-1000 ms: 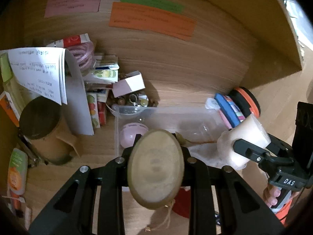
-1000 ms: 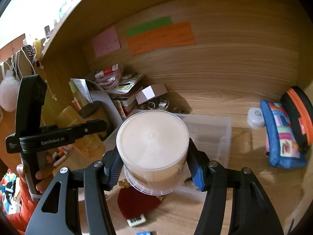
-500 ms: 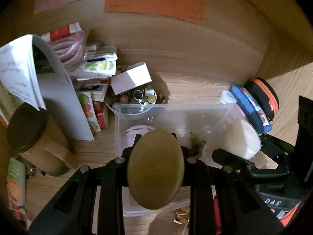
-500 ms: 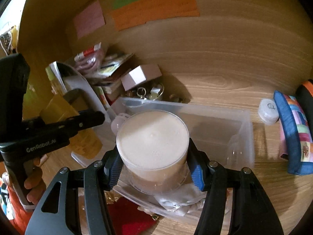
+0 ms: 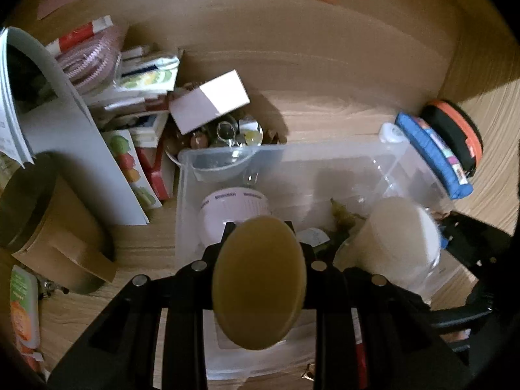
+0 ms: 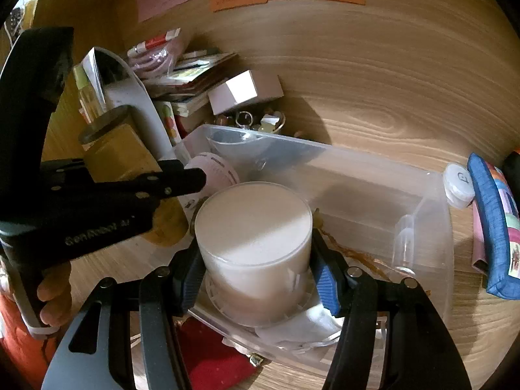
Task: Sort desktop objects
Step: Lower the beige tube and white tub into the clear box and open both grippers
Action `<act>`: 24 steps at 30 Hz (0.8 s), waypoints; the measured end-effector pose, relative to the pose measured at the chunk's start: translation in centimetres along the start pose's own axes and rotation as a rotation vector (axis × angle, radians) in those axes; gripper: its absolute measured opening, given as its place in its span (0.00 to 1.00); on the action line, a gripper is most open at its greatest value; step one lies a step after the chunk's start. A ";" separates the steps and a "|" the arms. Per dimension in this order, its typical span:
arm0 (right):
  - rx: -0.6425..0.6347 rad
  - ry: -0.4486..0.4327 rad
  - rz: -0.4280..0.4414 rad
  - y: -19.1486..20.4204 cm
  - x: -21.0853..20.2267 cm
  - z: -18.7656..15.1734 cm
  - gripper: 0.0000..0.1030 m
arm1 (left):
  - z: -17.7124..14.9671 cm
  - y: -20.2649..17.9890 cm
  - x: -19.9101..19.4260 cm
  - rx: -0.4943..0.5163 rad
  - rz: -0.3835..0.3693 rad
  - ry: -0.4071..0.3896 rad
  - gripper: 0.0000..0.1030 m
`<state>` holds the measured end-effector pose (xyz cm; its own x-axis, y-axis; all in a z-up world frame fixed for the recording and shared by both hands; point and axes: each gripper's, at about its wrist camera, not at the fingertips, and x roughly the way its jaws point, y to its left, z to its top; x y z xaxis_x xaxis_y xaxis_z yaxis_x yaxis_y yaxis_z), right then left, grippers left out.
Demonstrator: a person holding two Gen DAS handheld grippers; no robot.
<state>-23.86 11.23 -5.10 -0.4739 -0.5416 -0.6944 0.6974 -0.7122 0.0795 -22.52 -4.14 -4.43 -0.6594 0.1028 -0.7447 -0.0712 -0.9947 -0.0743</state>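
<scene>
My left gripper (image 5: 259, 237) is shut on a tan object with an oval face (image 5: 259, 281), held over the near-left part of a clear plastic bin (image 5: 292, 149). My right gripper (image 6: 256, 276) is shut on a white cylindrical canister (image 6: 253, 237), its blue pads (image 6: 325, 286) pressing both sides. The canister (image 5: 399, 237) sits low inside the bin (image 6: 325, 146) at its near side, over white crumpled material (image 6: 305, 325). A pink-white round item (image 5: 232, 208) lies in the bin's left end. A hand (image 6: 53, 295) holds the left gripper's handle.
A brown cylinder with a dark lid (image 5: 42, 227) stands left of the bin, under curled papers (image 5: 65, 123). Packets, a white box (image 5: 209, 100) and a bowl of trinkets (image 5: 227, 136) crowd the back left. A blue pouch (image 5: 432, 156) and an orange-black case (image 5: 455, 136) lie right.
Both grippers have come down and forward towards the bin with their loads. The white canister has gone from above the bin's near edge to inside it.
</scene>
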 end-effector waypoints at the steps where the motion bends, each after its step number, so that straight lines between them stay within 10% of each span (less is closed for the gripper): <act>1: -0.013 -0.004 -0.010 0.2 0.0 -0.1 0.54 | -0.1 -0.1 0.2 0.006 0.005 0.005 0.25; 15: -0.061 -0.080 0.008 1.2 -1.7 0.1 0.56 | -0.1 0.2 0.0 -0.008 -0.004 -0.005 0.28; 24: 0.013 -0.129 0.001 -0.4 -3.4 0.8 0.68 | 0.4 1.0 -2.7 -0.050 0.016 -0.072 0.51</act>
<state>-23.00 13.00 -2.24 -0.5394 -0.5944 -0.5965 0.6909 -0.7173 0.0900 -21.14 -5.45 -2.26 -0.7127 0.0851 -0.6963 -0.0242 -0.9950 -0.0969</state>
